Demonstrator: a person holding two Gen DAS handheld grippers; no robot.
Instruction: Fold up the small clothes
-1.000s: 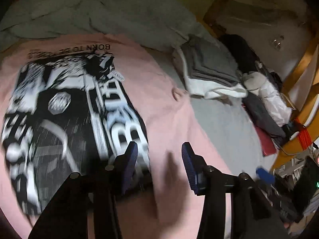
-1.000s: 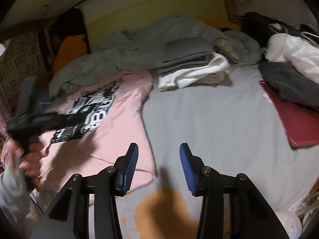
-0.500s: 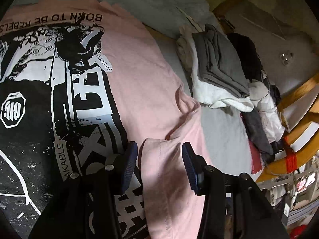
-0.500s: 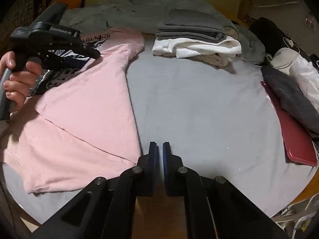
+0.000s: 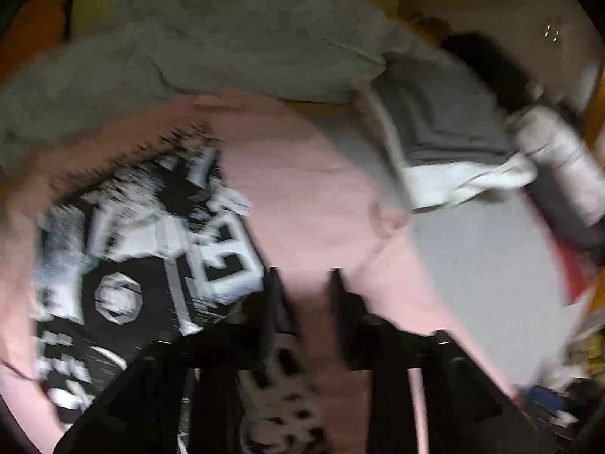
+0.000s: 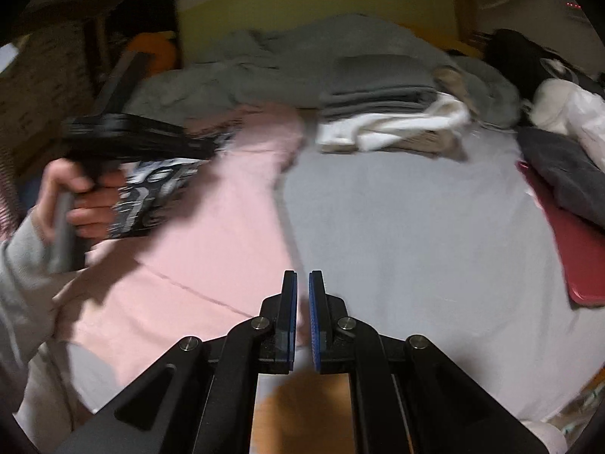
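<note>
Keeps the right gripper pressed almost together, as half a second ago, where a second ago it was spread wide; pinches between the pads what looks like the edge of the shirt, on the side facing the stack and well nearer the camera than the stack. Shows the shirt mostly flat on the sheet, to the left of the stack, with one sleeve reaching almost to the stack's foot. Has raised the left gripper, which half a second ago was low over the print and now sees the whole shirt and the stack again. Blurs both views, so probably moves fast. Leaves a gap between the left jaws, a little narrower than before, with pink cloth in it and some printed cloth bunched just below; cannot tell if really grips or only hangs over it. In the right view, carries the left gripper in the hand above the print, on the side of the shirt far from the stack. Means probably that the first fold begins only now: one edge taken, no fold laid yet. Next probably needs to bring this edge across the print, away from the stack.
</note>
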